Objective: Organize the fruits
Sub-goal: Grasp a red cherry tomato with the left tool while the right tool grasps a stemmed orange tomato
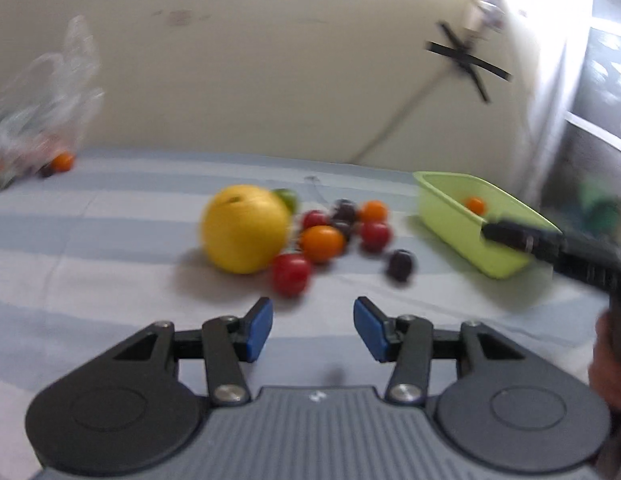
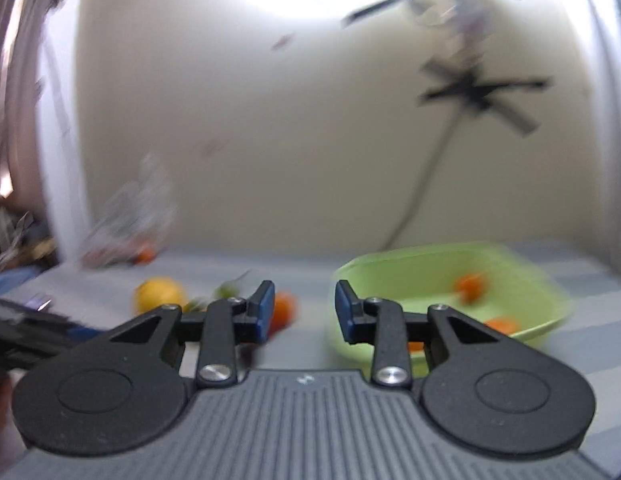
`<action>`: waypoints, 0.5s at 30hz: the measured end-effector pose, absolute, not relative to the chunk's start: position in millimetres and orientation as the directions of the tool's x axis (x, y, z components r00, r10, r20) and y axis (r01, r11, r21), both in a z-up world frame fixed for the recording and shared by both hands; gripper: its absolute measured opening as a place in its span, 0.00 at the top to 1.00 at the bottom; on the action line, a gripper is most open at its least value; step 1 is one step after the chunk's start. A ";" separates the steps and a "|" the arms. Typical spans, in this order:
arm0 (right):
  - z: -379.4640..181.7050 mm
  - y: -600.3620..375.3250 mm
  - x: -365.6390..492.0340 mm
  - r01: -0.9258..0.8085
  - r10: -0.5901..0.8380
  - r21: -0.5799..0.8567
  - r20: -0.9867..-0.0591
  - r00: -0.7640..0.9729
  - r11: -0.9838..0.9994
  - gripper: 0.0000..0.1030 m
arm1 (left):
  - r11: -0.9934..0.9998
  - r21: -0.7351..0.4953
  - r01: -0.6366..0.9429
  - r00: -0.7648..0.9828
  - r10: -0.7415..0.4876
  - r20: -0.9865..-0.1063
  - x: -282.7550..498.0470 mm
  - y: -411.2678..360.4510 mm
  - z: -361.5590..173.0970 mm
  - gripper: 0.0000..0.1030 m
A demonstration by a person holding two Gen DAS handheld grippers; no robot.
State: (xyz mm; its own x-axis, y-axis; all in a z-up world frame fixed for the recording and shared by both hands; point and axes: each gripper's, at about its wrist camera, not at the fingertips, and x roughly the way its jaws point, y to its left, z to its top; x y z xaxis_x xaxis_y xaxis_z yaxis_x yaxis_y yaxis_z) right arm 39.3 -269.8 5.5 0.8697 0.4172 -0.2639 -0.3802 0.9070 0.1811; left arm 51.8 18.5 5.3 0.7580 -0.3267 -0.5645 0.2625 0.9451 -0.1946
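A large yellow fruit [image 1: 244, 228] lies on the striped cloth with a cluster of small fruits to its right: a red one [image 1: 291, 274], an orange one [image 1: 321, 243] and a dark one [image 1: 400, 265]. My left gripper [image 1: 313, 330] is open and empty, just short of the red fruit. A green bin [image 1: 454, 220] at the right holds an orange fruit [image 1: 474, 205]. My right gripper [image 2: 305, 307] is open and empty, over the near left rim of the green bin [image 2: 522, 280], which holds orange fruits [image 2: 470, 286]. The right gripper also shows in the left wrist view [image 1: 522, 238].
A clear plastic bag [image 1: 42, 108] with more small fruits lies at the far left by the wall, an orange fruit [image 1: 62, 161] beside it. A black cable [image 1: 394, 120] runs down the wall behind. The striped cloth [image 1: 90, 260] covers the table.
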 end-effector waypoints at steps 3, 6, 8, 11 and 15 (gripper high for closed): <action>-2.5 -235.4 46.4 -0.427 0.449 0.144 -0.353 0.821 0.893 0.64 | 0.948 -0.205 0.244 0.764 -0.317 -0.561 64.4 20.2 2.9 0.48; -3.0 -205.5 54.9 -0.489 0.469 0.052 -0.387 0.794 0.871 0.64 | 0.944 -0.192 0.267 0.762 -0.329 -0.558 72.6 12.1 1.2 0.48; -0.4 -187.0 66.3 -0.540 0.487 -0.021 -0.407 0.773 0.841 0.65 | 0.951 -0.172 0.258 0.763 -0.310 -0.567 75.8 9.3 -3.7 0.50; -1.3 -166.1 89.9 -0.593 0.489 -0.137 -0.438 0.755 0.793 0.65 | 0.938 -0.226 0.262 0.741 -0.346 -0.576 82.1 16.2 -8.6 0.52; -4.8 -156.2 107.8 -0.671 0.517 -0.187 -0.502 0.693 0.717 0.65 | 0.935 -0.240 0.262 0.742 -0.354 -0.569 82.2 24.5 -11.3 0.52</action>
State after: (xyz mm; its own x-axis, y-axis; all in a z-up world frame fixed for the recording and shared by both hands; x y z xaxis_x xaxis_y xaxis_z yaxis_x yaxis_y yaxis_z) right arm 107.8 -156.2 -4.8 0.6930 0.5173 -0.5021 -0.6711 0.7174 -0.1871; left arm 82.2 24.5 -11.3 0.7420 -0.3537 -0.5695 0.2618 0.9349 -0.2395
